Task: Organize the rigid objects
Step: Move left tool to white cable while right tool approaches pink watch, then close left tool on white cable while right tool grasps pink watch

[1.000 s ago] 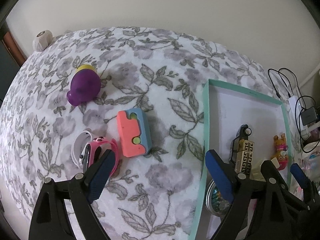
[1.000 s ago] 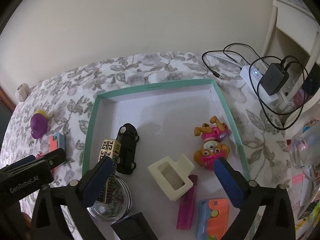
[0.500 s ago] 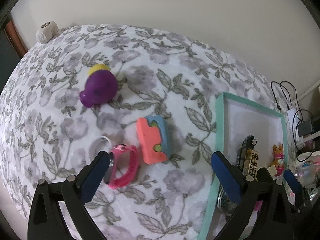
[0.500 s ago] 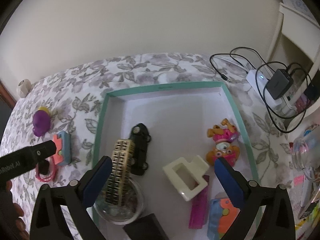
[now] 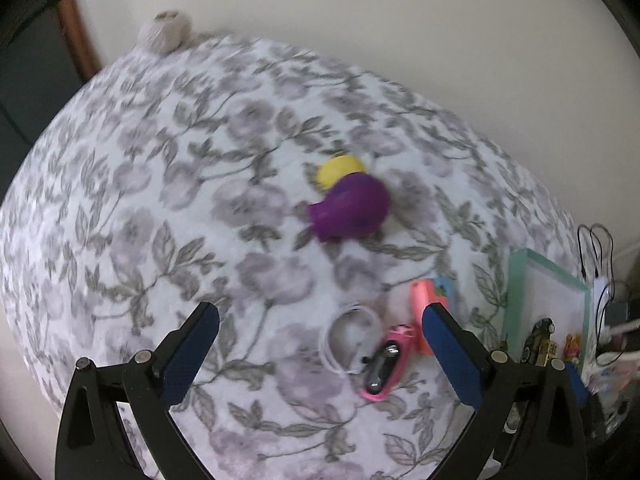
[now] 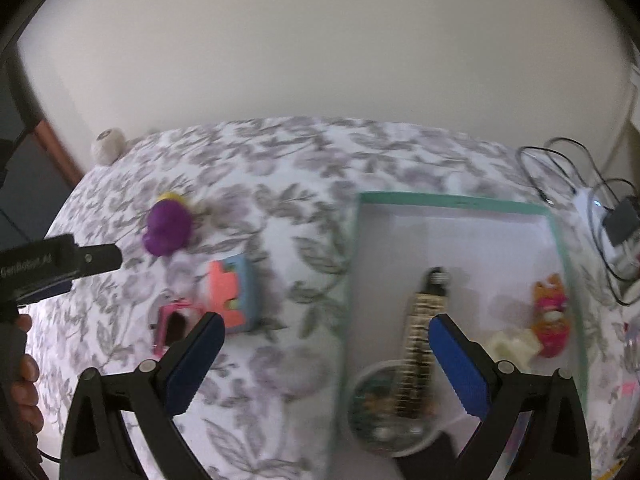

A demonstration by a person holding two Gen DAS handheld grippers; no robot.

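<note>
A purple and yellow toy point(image 5: 352, 204) lies on the flowered cloth; it also shows in the right wrist view point(image 6: 167, 227). A coral and blue block point(image 5: 430, 308) point(image 6: 233, 295), a pink watch point(image 5: 386, 362) point(image 6: 173, 322) and a white ring point(image 5: 349, 338) lie nearer. My left gripper point(image 5: 320, 354) is open and empty above the cloth, left of the watch. My right gripper point(image 6: 326, 364) is open and empty over the left rim of the teal tray point(image 6: 452, 201). The tray holds a gold patterned bar point(image 6: 420, 344), a black toy car point(image 6: 436, 280), an orange-pink figure point(image 6: 552, 316) and a cream clip point(image 6: 512, 346).
A ball of twine point(image 5: 165, 32) sits at the cloth's far left corner. A power strip with a charger and cables point(image 6: 612, 220) lies right of the tray. A round clear dish point(image 6: 380, 408) sits in the tray's near corner. The wall runs behind the table.
Both grippers have swung to the left. The tray has slid to the right in both views, and the toys on the cloth now sit nearer the middle. Both stay open.
</note>
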